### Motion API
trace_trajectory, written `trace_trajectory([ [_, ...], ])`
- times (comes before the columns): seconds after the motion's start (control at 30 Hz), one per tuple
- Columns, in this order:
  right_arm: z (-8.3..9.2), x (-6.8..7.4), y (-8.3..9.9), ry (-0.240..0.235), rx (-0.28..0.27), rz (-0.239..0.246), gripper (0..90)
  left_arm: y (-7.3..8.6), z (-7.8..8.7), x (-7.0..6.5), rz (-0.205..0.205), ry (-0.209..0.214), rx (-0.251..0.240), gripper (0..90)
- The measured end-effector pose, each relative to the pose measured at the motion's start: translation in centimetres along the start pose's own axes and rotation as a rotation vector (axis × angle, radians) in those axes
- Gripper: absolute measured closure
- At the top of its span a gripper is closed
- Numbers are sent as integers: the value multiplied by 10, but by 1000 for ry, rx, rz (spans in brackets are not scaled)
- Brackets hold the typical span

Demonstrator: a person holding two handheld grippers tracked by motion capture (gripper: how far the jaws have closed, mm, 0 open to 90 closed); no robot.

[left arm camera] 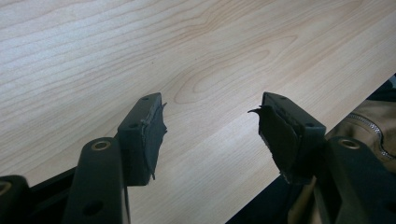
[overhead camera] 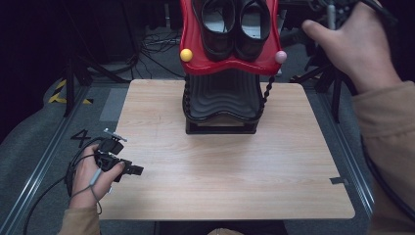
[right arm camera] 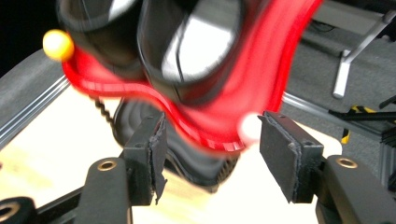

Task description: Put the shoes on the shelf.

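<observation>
Risk: right hand-held gripper [right arm camera: 210, 140], spread and empty, may knock shoes [overhead camera: 236, 24] off red rack [overhead camera: 193, 49].

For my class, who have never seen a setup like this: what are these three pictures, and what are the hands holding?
A person sits at a wooden table with a hand-held two-jaw gripper in each hand. The high view looks down from above. The left gripper rests low near the table's left edge; its own camera shows open jaws over bare wood. The right hand is raised near a two-tier shoe rack. A pair of black shoes sits on its red top shelf. The right gripper camera, blurred, shows open jaws holding nothing.
</observation>
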State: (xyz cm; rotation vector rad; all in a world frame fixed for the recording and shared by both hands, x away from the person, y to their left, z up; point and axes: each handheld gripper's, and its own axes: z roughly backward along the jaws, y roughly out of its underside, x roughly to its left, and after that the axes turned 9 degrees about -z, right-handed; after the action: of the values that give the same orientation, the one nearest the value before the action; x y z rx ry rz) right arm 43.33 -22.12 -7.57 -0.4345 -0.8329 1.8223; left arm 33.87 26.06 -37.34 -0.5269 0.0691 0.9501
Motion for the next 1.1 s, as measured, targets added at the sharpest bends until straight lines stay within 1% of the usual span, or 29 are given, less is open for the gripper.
trace_trajectory([
  [0.03, 3, -5, 5, -6, 5, 2, 419, -1, 0, -2, -4, -9, -2, 412],
  [0.07, 3, -5, 5, -6, 5, 2, 419, -1, 0, -2, -4, -9, -2, 413],
  [0.1, 6, -10, 12, -7, 9, 0, 418, -2, 0, -5, -5, -15, -4, 413],
  [0.13, 9, -18, 22, -1, 19, 14, 411, -2, -1, -7, -6, -24, -4, 414],
  [0.17, 9, -22, 28, 2, 27, 18, 408, -3, -3, -9, -3, -28, 0, 415],
  [0.23, 10, -32, 42, 0, 43, 39, 399, -3, -5, -13, -9, -30, 11, 415],
  [0.27, 10, -38, 50, -2, 60, 41, 399, -4, -6, -15, -9, -36, 13, 415],
  [0.37, 11, -54, 68, -11, 85, 60, 399, -4, -6, -18, -18, -44, 18, 415],
  [0.4, 12, -60, 74, -10, 97, 65, 399, -4, -6, -19, -14, -39, 19, 415],
  [0.47, 13, -67, 83, -8, 101, 72, 396, -3, -5, -20, -15, -47, 18, 415],
  [0.53, 14, -73, 89, -17, 104, 65, 394, -3, -5, -20, -14, -43, 18, 413],
  [0.57, 14, -76, 94, -19, 100, 67, 392, -3, -5, -20, -21, -50, 23, 413],
  [0.63, 13, -80, 100, -30, 105, 71, 389, -5, -7, -20, -23, -37, 25, 412],
  [0.67, 13, -80, 100, -30, 105, 71, 389, -5, -7, -20, -23, -37, 25, 411],
  [0.7, 12, -81, 105, -42, 102, 79, 389, -6, -7, -20, -33, -45, 23, 411],
  [0.73, 11, -82, 108, -46, 97, 83, 388, -7, -8, -20, -34, -33, 23, 410],
  [0.77, 9, -82, 112, -56, 95, 90, 386, -9, -10, -20, -45, -36, 22, 410],
  [0.8, 6, -83, 117, -67, 96, 98, 386, -11, -11, -20, -54, -30, 17, 411],
  [0.83, 2, -84, 122, -81, 97, 110, 386, -13, -13, -20, -68, -18, 9, 418],
  [0.87, -4, -86, 128, -99, 103, 128, 386, -13, -13, -20, -68, -18, 9, 439],
  [0.9, -10, -88, 134, -105, 116, 144, 389, -15, -17, -20, -88, -6, 5, 439],
  [0.93, -14, -88, 138, -108, 129, 157, 392, -17, -18, -20, -101, -4, 10, 439],
  [0.97, -21, -89, 145, -114, 137, 187, 393, -18, -20, -19, -107, 0, 14, 438],
  [1.0, -27, -89, 151, -123, 144, 203, 402, -19, -21, -19, -112, 2, 15, 437],
  [1.03, -34, -90, 157, -139, 149, 209, 406, -20, -22, -19, -111, 3, 13, 436],
  [1.07, -34, -90, 157, -139, 149, 209, 406, -20, -22, -19, -111, 3, 13, 436],
  [1.1, -39, -90, 162, -148, 152, 206, 406, -21, -23, -19, -117, 2, 9, 436],
])
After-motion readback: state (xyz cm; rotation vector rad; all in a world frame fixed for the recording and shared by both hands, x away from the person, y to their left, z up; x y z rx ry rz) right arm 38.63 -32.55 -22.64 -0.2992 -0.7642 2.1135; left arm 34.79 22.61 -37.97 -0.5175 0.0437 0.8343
